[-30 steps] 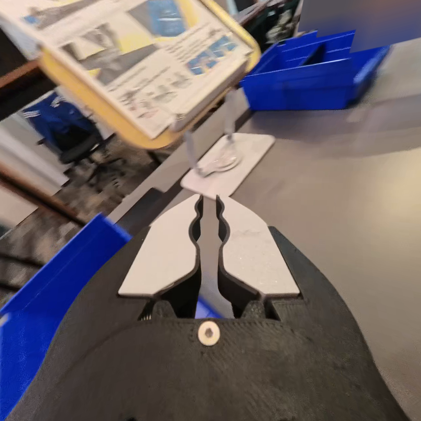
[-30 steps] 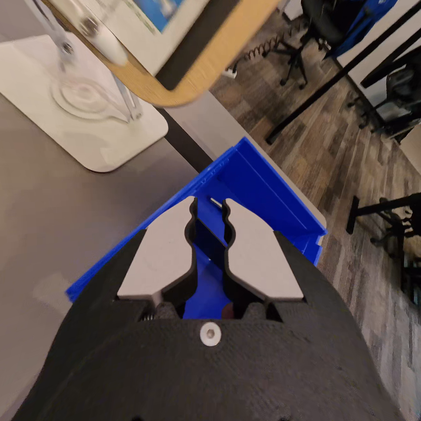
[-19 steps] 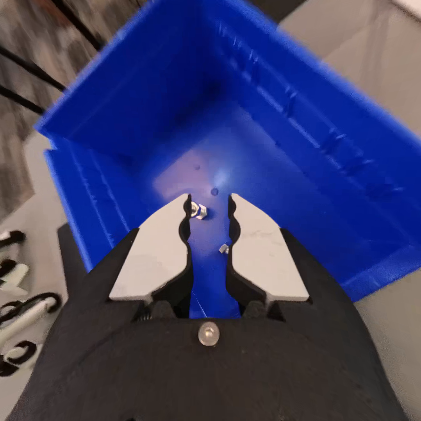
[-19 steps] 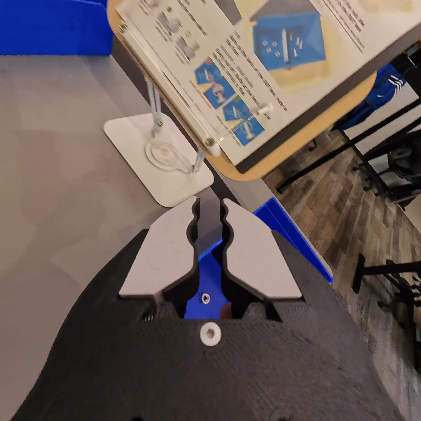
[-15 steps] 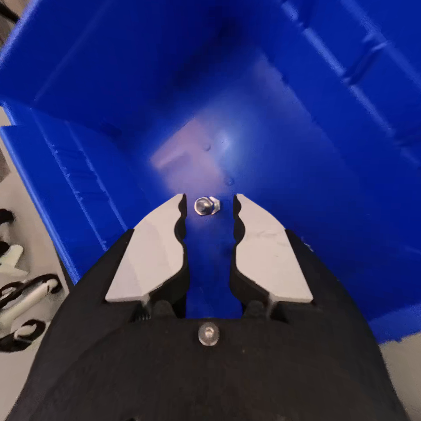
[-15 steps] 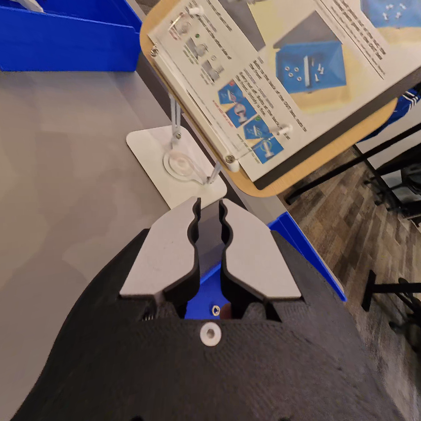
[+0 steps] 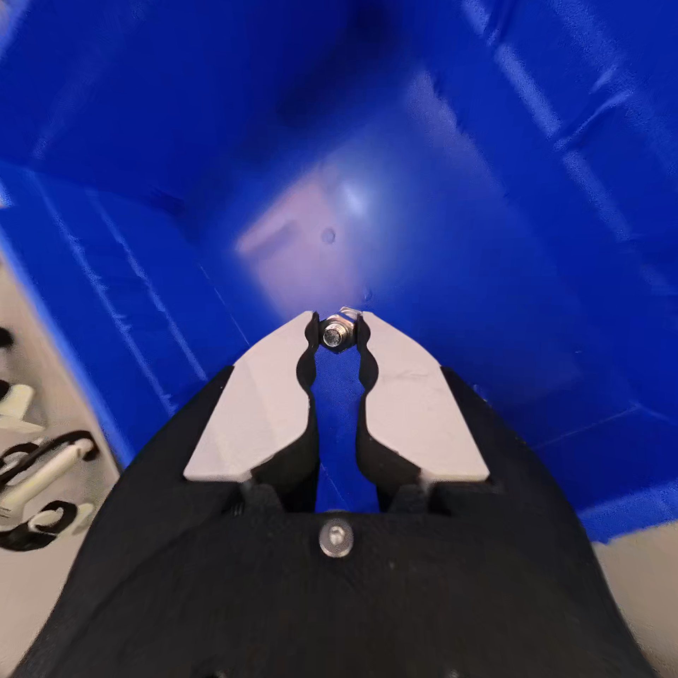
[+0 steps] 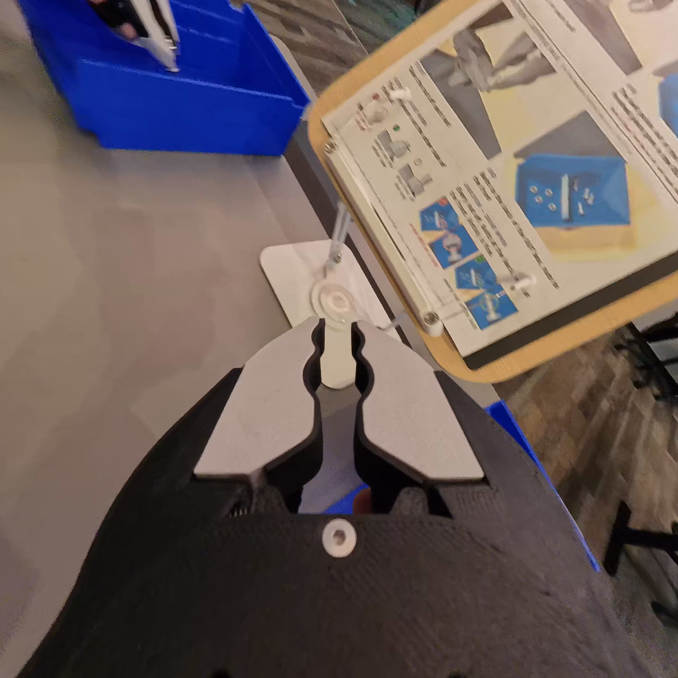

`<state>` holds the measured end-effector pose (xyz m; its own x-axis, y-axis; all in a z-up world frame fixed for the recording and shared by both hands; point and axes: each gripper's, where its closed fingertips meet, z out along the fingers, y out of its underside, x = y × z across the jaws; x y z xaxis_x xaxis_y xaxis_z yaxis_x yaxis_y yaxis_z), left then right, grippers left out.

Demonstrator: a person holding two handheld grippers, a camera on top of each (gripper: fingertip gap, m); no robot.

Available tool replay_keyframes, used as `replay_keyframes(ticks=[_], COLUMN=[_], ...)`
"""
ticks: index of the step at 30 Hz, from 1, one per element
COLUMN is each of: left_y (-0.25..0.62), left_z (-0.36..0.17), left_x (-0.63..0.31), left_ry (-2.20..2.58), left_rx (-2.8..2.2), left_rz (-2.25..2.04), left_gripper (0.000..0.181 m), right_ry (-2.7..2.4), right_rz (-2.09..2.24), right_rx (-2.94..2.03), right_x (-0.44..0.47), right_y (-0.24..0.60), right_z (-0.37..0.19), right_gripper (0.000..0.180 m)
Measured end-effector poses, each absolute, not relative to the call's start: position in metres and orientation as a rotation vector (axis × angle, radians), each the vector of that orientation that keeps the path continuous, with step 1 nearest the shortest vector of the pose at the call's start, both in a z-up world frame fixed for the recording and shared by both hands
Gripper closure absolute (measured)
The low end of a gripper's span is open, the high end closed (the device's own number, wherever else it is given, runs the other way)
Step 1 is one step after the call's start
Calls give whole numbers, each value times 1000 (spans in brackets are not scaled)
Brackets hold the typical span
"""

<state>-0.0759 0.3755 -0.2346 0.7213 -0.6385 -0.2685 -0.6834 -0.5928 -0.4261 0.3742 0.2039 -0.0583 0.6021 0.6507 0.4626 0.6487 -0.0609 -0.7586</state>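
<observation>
Grey tabletop point(image 8: 154, 257) runs under both views, with wood-patterned flooring beyond its edge on the right. Farthest left in the left wrist view lie a few black-and-white clip-like pieces point(image 7: 40, 473), too blurred to name, beside the wall of a deep blue plastic bin point(image 7: 121, 293). Half a second ago the left gripper point(image 7: 335, 322) hung above the bin floor with its jaws spread around a small silver bolt with a hex nut on it point(image 7: 335, 335); now the jaws have drawn in and pinch that bolt at the very tips, its threaded end facing the camera, low inside the bin. Whether it has left the floor I cannot tell. In the right wrist view, a second blue plastic bin point(image 8: 176, 110) sits at the far left of the table, then the white flat base point(image 8: 290, 271) of a stand, then a tilted wooden board carrying a printed instruction sheet point(image 8: 513, 205). The right gripper point(image 8: 337, 324) has swung slightly toward that base, its jaws narrowly parted and holding nothing, hovering above the table
</observation>
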Motion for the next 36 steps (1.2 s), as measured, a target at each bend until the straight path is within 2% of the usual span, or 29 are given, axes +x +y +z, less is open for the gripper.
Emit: replay_keyframes(ticks=[1,8,12,20,29,34,36], left_y=[376,318,249,161,142,140,140], left_z=[-216,-95,-61,-41,-51,-57,-57], left_x=[-70,26,91,154,178,185,185], left_ry=[987,1032,1120,1172,1228,1247,1244], left_rx=[-2356,-1784,-1411,-991,-909,-908,-903], left_rz=[103,-339,-612,-788,-755,-734,-738], left_gripper=[162,162,162,163,163,163,163], right_ry=[-1085,-1137,-1066,-802,-690,-706,-708], right_rz=[32,422,761,1558,1849,1867,1849], right_rx=[-1729,-1552,-1479,-1316,-1199,-1176,-1174], right_x=[365,285,240,189,177,175,176], right_y=[200,176,169,152,145,140,140], right_z=[-57,-52,-55,-60,-59,-57,-57], right_gripper=[166,161,155,145,147,161,161])
